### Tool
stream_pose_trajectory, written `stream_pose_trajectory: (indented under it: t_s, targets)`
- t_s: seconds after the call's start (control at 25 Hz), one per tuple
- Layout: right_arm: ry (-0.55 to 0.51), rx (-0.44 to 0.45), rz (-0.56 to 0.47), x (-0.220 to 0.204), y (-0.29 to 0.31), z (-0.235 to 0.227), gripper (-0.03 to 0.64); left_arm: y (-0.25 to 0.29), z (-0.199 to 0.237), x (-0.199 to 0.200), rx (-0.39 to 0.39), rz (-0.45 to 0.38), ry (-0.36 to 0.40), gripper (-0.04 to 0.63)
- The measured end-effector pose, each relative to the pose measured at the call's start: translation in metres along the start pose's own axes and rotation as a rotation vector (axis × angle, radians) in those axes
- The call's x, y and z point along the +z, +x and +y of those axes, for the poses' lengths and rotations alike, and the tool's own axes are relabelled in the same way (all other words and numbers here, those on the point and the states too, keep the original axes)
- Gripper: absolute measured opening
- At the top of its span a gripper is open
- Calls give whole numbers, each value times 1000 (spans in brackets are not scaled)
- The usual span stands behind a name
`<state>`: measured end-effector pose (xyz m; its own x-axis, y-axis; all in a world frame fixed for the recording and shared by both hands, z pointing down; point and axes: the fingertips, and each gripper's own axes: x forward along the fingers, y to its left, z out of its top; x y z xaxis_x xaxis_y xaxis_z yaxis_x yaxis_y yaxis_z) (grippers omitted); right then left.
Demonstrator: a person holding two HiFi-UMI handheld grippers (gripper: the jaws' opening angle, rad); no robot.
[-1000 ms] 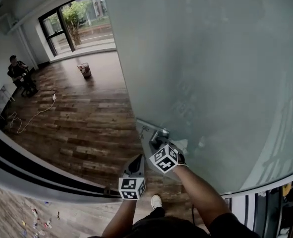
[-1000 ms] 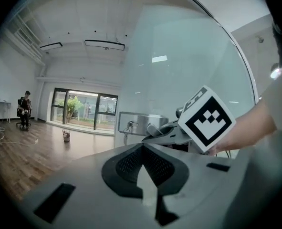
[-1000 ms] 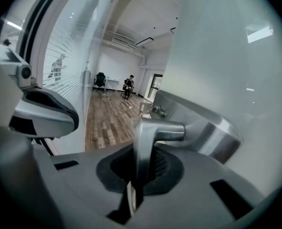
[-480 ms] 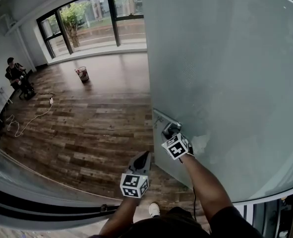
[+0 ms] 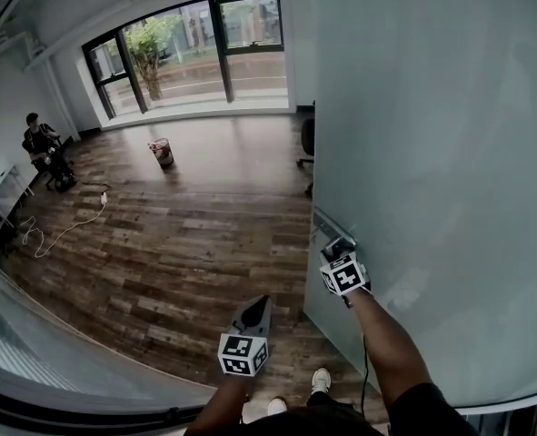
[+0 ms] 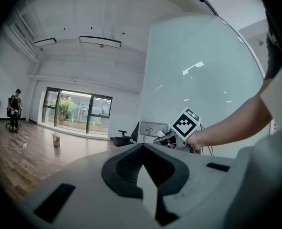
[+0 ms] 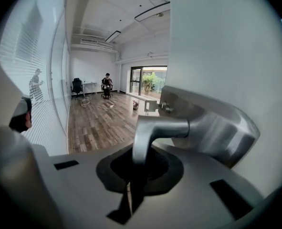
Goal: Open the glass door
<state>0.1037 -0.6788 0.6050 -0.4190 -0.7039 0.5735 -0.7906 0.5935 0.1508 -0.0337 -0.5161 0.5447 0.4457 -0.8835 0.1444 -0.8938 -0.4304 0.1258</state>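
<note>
Over the last second the glass door has been swung further round, as is seen in the head view: its free edge is now set well to the right of where it stood. The window beyond the door is uncovered in full, and an office chair just past the door's edge has been brought into sight. The right gripper has been carried along with the door. Its fingers are closed tight on the metal handle, which is mounted at the door's free edge. The left gripper has been kept clear of the door, on the open side of its edge. Its fingers are pressed fully together with nothing between them. A wide stretch of wooden floor is now exposed beside the door's edge, so the opening is judged to be well advanced. The hold on the handle is to be kept until the door has been swung as far as is wanted. Only then are the fingers to be released.
</note>
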Motion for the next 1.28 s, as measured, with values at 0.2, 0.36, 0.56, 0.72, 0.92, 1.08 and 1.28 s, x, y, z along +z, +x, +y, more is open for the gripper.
stream_pose_trajectory:
  t_s: [0.2,0.36,0.56,0.72,0.92,1.08,1.28]
  targets:
    - [32,-2,-13,-8,12,-64,15,49,-9,5,-13,12,35,-2]
    - [92,-13,-13,-16,10,-114,15,82,-20,5,-12,33,33,-2]
    - [166,-52,-33,-20,12,-181,14,134,-26,11,0,39,9,-2]
    - [197,-92,-10,-34,12,-224,15,161,-33,14,6,32,-1,-2]
    - [213,-142,12,-43,10,-271,15,185,-36,17,3,39,-12,-2]
    - [225,-173,22,-54,2,-299,14,192,-47,10,-20,61,3,-2]
    - [230,-183,59,-62,-3,-321,15,185,-45,-1,-14,90,2,-2]
